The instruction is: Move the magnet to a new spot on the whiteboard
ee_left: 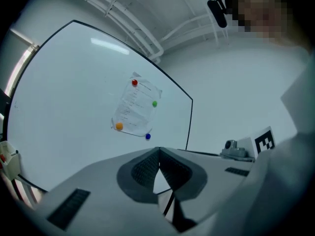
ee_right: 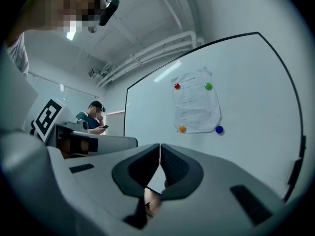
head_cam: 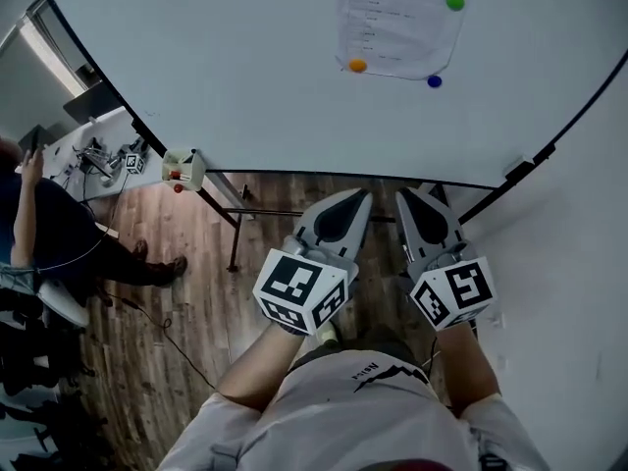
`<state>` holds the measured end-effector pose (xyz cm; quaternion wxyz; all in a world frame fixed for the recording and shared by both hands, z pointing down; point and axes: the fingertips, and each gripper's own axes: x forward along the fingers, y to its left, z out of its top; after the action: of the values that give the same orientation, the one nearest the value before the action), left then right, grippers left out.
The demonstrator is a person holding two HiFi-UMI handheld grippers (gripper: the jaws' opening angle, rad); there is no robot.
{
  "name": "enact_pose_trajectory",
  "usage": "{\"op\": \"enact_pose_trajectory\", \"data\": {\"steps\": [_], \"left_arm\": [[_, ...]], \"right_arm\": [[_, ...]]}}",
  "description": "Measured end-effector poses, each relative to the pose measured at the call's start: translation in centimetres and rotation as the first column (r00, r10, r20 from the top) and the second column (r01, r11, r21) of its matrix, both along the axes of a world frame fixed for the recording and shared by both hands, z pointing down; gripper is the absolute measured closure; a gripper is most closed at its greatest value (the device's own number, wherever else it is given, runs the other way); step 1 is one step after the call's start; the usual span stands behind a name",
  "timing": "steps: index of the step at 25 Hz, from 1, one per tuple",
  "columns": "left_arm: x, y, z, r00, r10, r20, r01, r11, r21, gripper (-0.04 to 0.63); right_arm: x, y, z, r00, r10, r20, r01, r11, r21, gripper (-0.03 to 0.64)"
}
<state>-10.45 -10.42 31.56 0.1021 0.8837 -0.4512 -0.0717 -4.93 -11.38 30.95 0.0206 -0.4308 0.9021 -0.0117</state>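
Our left claw (head_cam: 357, 197) and right claw (head_cam: 407, 195) are both shut tight and empty, well apart from the whiteboard (head_cam: 226, 77) where the orange magnet (head_cam: 358, 65), green magnet (head_cam: 455, 1) and blue magnet (head_cam: 435, 81) pin a paper sheet (head_cam: 397, 27), so pulling one off risks the sheet slipping, or a fumbled small magnet.

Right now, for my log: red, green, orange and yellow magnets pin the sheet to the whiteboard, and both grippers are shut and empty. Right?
No: the fourth is a blue magnet, not yellow; the right gripper view shows it at the lower right of the sheet. The red magnet, green magnet and orange magnet are there, and the left gripper and right gripper are shut and empty.
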Motion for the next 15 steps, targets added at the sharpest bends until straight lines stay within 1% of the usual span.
{"op": "enact_pose_trajectory", "data": {"steps": [3,5,13,15], "left_arm": [[0.6,-1.7,0.3,0.999,0.033,-0.016,-0.033,0.999,-0.002,0.584],[1.1,-3.0,0.5,0.999,0.044,-0.02,-0.044,0.999,-0.003,0.584],[3.1,-8.4,-0.1,0.999,0.032,-0.007,-0.032,0.999,-0.001,0.584],[3.6,-9.8,-0.4,1.0,0.027,0.001,-0.027,1.0,0.005,0.584]], "right_arm": [[0.8,-1.9,-0.1,0.998,0.048,-0.033,-0.048,0.999,0.016,0.604],[1.7,-3.5,-0.1,0.997,0.077,-0.03,-0.077,0.997,0.023,0.604],[5.7,-11.4,-0.9,0.982,0.186,-0.044,-0.183,0.98,0.074,0.6],[6.3,-13.5,-1.1,0.981,0.191,-0.037,-0.188,0.98,0.068,0.575]]}}
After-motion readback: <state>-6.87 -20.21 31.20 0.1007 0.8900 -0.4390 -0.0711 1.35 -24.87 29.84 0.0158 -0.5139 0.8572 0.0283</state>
